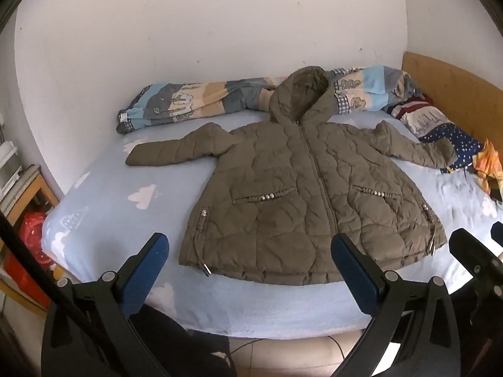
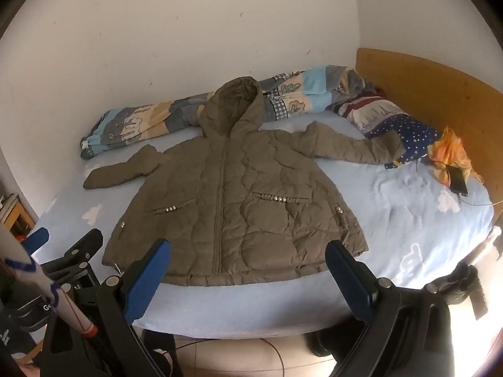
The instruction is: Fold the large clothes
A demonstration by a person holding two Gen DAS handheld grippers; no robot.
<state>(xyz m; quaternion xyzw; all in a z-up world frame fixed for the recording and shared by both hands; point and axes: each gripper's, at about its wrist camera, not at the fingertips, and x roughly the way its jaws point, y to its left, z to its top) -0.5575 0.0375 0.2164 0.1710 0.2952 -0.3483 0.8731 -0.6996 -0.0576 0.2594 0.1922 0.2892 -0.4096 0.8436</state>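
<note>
Jacket position: the olive quilted hooded jacket [image 1: 295, 194] lies flat, front up and zipped, on the bed, just beyond the tips of both grippers, its hem nearest them.
Left gripper [image 1: 250, 262]: fingers spread wide apart, holding nothing, hovering short of the hem; the hem's middle sits between the blue pads [image 1: 147, 270].
Right gripper [image 2: 248, 267]: fingers likewise wide apart and empty, framing the hem's centre, not touching the cloth.
Bedsheet [image 1: 119, 207]: pale blue with white cloud shapes, under the jacket and on either side of the fingers.
Sleeves: both stretched outward; the left sleeve [image 1: 176, 150] lies beyond the left finger, the right sleeve [image 2: 352, 146] reaches toward the pillow.
Hood [image 1: 301, 94]: farthest from the fingers, resting against the rolled patterned quilt [image 1: 195, 102].
Pillow [image 2: 393, 125]: star-print, far right of the fingers, beside a phone [image 2: 459, 182] and an orange cloth [image 2: 452, 154].
Headboard [image 2: 433, 94]: wooden, beyond the pillow.
Wall [image 1: 204, 31]: white, behind the quilt.
</note>
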